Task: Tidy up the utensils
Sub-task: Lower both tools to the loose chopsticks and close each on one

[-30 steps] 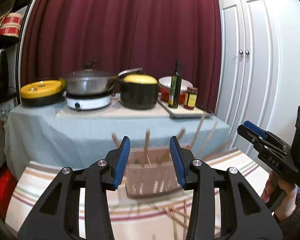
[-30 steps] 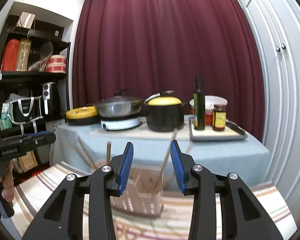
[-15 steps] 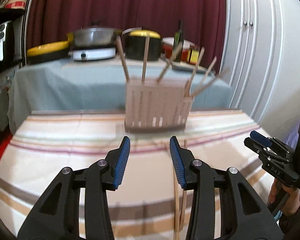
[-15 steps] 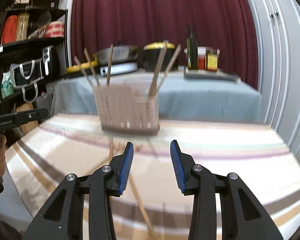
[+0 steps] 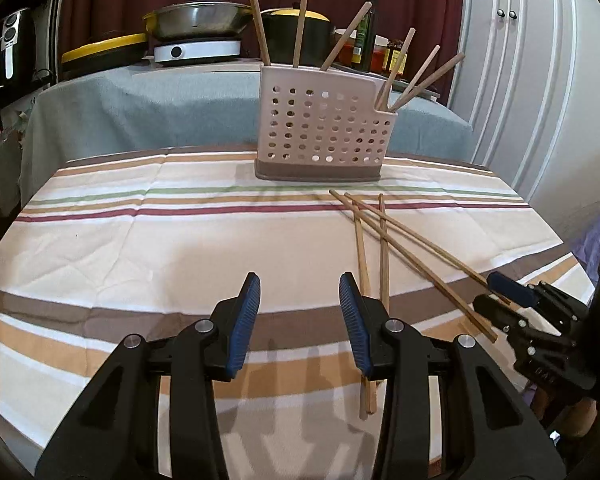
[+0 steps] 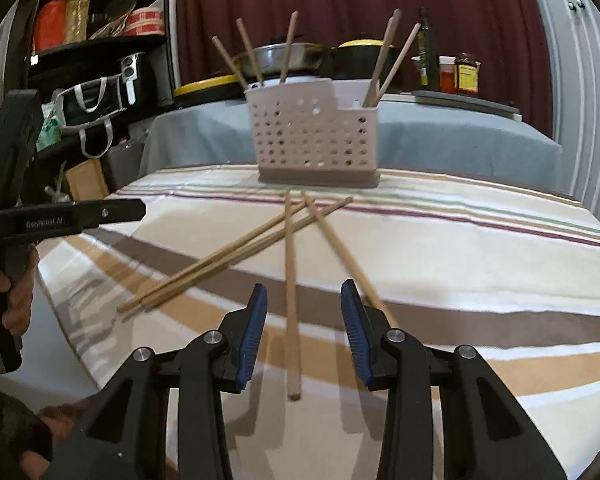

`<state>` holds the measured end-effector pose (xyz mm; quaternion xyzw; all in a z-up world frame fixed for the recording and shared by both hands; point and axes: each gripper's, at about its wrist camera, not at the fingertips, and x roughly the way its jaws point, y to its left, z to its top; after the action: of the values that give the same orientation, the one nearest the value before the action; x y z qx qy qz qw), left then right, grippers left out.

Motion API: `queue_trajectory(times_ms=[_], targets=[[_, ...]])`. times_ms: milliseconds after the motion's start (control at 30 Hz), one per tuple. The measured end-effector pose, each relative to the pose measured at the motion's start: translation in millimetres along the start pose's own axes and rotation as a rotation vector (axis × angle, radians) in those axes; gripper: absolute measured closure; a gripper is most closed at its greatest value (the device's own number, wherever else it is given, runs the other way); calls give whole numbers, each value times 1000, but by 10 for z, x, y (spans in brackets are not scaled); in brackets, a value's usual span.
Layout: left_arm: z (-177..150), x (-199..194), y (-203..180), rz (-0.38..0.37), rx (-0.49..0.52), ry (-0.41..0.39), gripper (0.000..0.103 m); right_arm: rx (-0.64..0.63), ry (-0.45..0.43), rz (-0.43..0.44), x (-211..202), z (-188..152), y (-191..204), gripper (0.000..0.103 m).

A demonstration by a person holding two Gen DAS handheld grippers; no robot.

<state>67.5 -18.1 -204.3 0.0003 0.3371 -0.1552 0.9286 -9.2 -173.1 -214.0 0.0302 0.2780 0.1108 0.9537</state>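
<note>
R gripper (image 6: pixel 302 328): jaws released, wide apart, nothing between the pads, low over the desk. One loose chopstick (image 6: pixel 291 292) runs lengthwise through the gap, its near end below the jaws; can't tell if pads touch it. A 2nd chopstick (image 6: pixel 340 248) passes just under the R-side finger. L gripper (image 5: pixel 296 320): jaws also released, empty, hovering over bare striped tablecloth (image 5: pixel 140 248), w/ loose sticks just to its right.

Task items: 4 loose chopsticks crossed in a fan on the desk, tips converging near the holder's base. Perforated utensil holder (image 5: pixel 320 128) stands upright at the far side of the desk, already w/ approx 6 chopsticks leaning in its compartments. Behind it, a separate covered counter w/ pots & bottles, not involved.

Judged step: R approaching a pick of the center stick; sorting partly done, 4 left.

Risks:
- Sticks overlap where they cross, so closing may catch 2 or drag a neighbor & scatter the fan.
- Thin stick flat on cloth: pads may slip off it or pinch cloth instead.
- Gripping near one end means it pivots/droops, hard to aim into holder.
- Light holder could tip if bumped on insertion.
</note>
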Motion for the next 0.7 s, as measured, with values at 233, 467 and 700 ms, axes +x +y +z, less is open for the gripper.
queue_trajectory(times_ms=[233, 467, 700], targets=[[-143, 29, -79, -17, 9, 25, 63, -18, 38, -7, 57, -130, 51, 76], [-232, 34, -189, -44, 27, 40, 63, 2, 36, -34, 27, -132, 21, 94], [-368, 16, -227, -59, 29, 73, 63, 6, 33, -60, 14, -133, -2, 96]])
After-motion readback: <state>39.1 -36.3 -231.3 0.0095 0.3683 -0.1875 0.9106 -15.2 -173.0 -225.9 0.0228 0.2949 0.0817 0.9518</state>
